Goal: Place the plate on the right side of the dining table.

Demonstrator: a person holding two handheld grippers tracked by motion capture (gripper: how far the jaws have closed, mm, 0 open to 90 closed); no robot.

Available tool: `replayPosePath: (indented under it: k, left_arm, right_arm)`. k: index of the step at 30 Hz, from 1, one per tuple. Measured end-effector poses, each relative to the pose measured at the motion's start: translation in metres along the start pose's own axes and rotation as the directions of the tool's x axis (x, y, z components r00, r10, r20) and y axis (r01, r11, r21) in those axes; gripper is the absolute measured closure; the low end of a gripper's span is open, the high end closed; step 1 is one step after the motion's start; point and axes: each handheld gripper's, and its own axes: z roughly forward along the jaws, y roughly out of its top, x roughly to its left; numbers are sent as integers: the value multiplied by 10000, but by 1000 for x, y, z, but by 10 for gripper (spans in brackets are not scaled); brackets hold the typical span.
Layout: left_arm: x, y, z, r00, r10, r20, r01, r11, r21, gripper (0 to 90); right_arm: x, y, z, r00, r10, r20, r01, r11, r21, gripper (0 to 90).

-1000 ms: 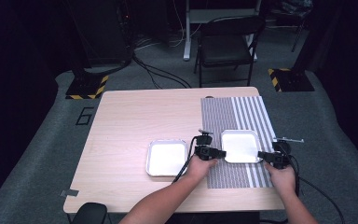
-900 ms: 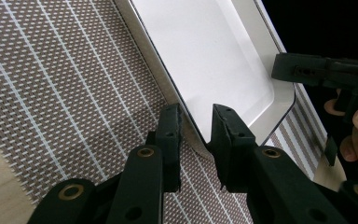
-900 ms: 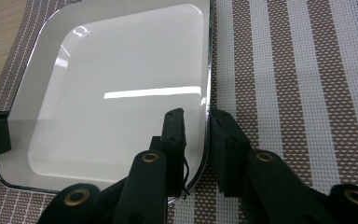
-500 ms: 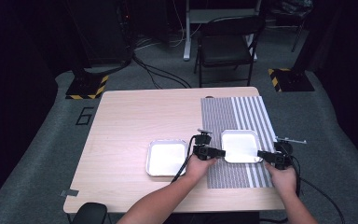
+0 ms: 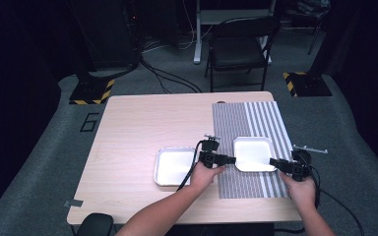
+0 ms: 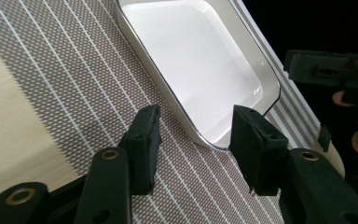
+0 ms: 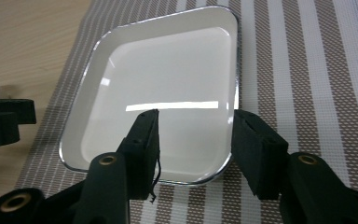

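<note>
Left gripper [image 5: 229,159]: lower centre of the high view, jaws spread apart and empty, pointing rightward at the near-left corner of the white square tray [image 5: 254,153]. In the left gripper view that corner sat between and just beyond the open jaws, not visibly touched.

Right gripper [image 5: 275,162]: lower right of the high view, jaws likewise parted, nothing held, pointing leftward at the tray's near-right corner. In the right gripper view the tray's near rim [image 7: 186,179] lay across the gap between the jaws, close in.

Tray: flat on the striped placemat [image 5: 248,118], right of centre in the frame, squarely between the two grippers, both about equally near. Being square, it offered no long axis; the opposed corners looked the likely grip points.

Second white tray [image 5: 173,165]: on bare wooden table [image 5: 142,128], left of the left gripper, apart from both.
</note>
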Motion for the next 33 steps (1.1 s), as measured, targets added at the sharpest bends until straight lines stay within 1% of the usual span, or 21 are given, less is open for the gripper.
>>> replayPosePath:
  k: [1,4,5,7,8,9,10,11,13,14,15,17,19,21,24,26,27,31,33]
  left_arm:
    - [0,0,-2,9998,154,-83,-154,9999,-37,500]
    - [2,1,-7,9996,251,-100,-253,9995,-173,478]
    - [2,1,-8,9998,189,-107,-191,9997,-178,471]
    - [4,1,-11,9997,187,-134,-190,9996,-205,459]
    - [5,2,-13,9996,213,-184,-216,9995,-213,454]
    - [6,2,-15,9994,263,-243,-268,9994,-218,451]
    - [6,2,-16,9994,234,-252,-240,9994,-244,448]
    - [8,2,-19,9992,289,-290,-296,9993,-231,447]
    - [10,3,-24,9986,379,-370,-390,9988,-280,444]
    - [11,3,-27,9982,435,-418,-447,9986,-295,444]
    - [12,4,-30,9979,488,-433,-502,9982,-331,444]
    - [15,4,-35,9981,447,-419,-466,9979,-456,444]
    - [18,4,-39,9991,274,-322,-290,9983,-505,441]
    - [20,4,-44,9991,261,-342,-282,9978,-602,439]
    - [23,3,-52,9985,368,-400,-395,9969,-687,435]
    - [25,2,-58,9974,494,-523,-530,9962,-697,432]
    - [26,2,-60,9971,528,-547,-566,9959,-702,431]
    - [29,1,-73,9966,547,-611,-597,9947,-842,429]
    - [32,1,-79,9955,648,-691,-705,9940,-838,428]
  right_arm:
    - [3,0,-1,10000,-14,-95,14,10000,-60,501]
    - [10,1,-3,9996,-178,-230,177,9998,-83,478]
    - [12,1,-3,9992,-299,-261,297,9995,-87,474]
    - [17,0,-4,9989,-380,-282,376,9992,-152,471]
    - [18,0,-3,9984,-458,-325,452,9988,-168,470]
    - [20,0,-3,9984,-429,-379,423,9990,-160,470]
    - [21,0,-3,9977,-535,-405,528,9984,-182,469]
    - [22,0,-3,9979,-491,-419,485,9987,-144,468]
    - [25,1,-2,9969,-622,-474,613,9979,-191,467]
    - [26,1,-3,9970,-567,-528,560,9983,-154,467]
    - [28,2,-3,9964,-628,-571,621,9980,-133,467]
    - [31,2,-5,9957,-712,-600,703,9974,-169,467]
    - [34,2,-6,9951,-721,-681,711,9973,-176,467]
    - [39,3,-7,9935,-856,-750,843,9962,-198,466]
    - [44,4,-10,9914,-1001,-839,981,9948,-275,465]
    - [49,5,-11,9890,-1162,-921,1142,9931,-264,463]
    - [52,5,-12,9888,-1147,-953,1131,9933,-220,461]
    - [61,5,-14,9831,-1468,-1092,1455,9892,-198,456]
    - [67,5,-15,9804,-1575,-1183,1562,9875,-207,455]
